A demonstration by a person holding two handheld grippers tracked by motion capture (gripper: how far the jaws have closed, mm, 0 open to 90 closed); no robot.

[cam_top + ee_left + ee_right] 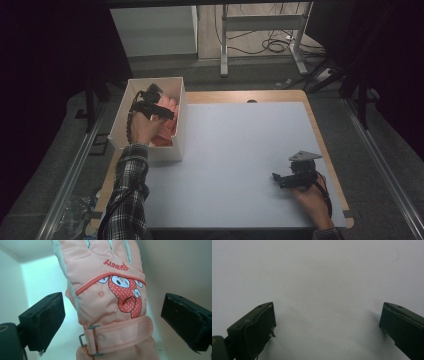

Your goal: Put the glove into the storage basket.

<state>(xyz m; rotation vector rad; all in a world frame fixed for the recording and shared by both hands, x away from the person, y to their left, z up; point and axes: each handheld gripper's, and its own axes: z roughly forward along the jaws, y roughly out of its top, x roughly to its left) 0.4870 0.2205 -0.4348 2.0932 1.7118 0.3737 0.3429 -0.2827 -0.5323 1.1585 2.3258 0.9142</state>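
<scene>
Resting low at the near right of the table (240, 150), the right gripper (287, 181) lies in the person's right hand (312, 199) with its jaws spread wide and nothing between them; the right gripper view looks past those jaws at bare white surface; farther off, at the table's left edge, the left gripper (152, 109) hangs over the open white box (176, 150), held by the left hand (142, 127) on a plaid sleeve (127, 195); its jaws are also spread apart, one on each side of a pink glove (112, 297) without touching it; the glove lies inside the box, cuff toward the camera and fingers pointing away, with a dotted red cartoon patch (125, 296) on its back and a strap (117, 333) through a grey buckle (86, 338) at the wrist.

By its look the glove is padded, soft and light, with a smooth shiny shell that may slide under hard pads; it will likely sag and fold when lifted, so no care for breakage seems needed; the strapped wrist band looks the firmest, narrowest place to pinch, and it sits right between the open jaws; closing there seems the sensible hold.
</scene>
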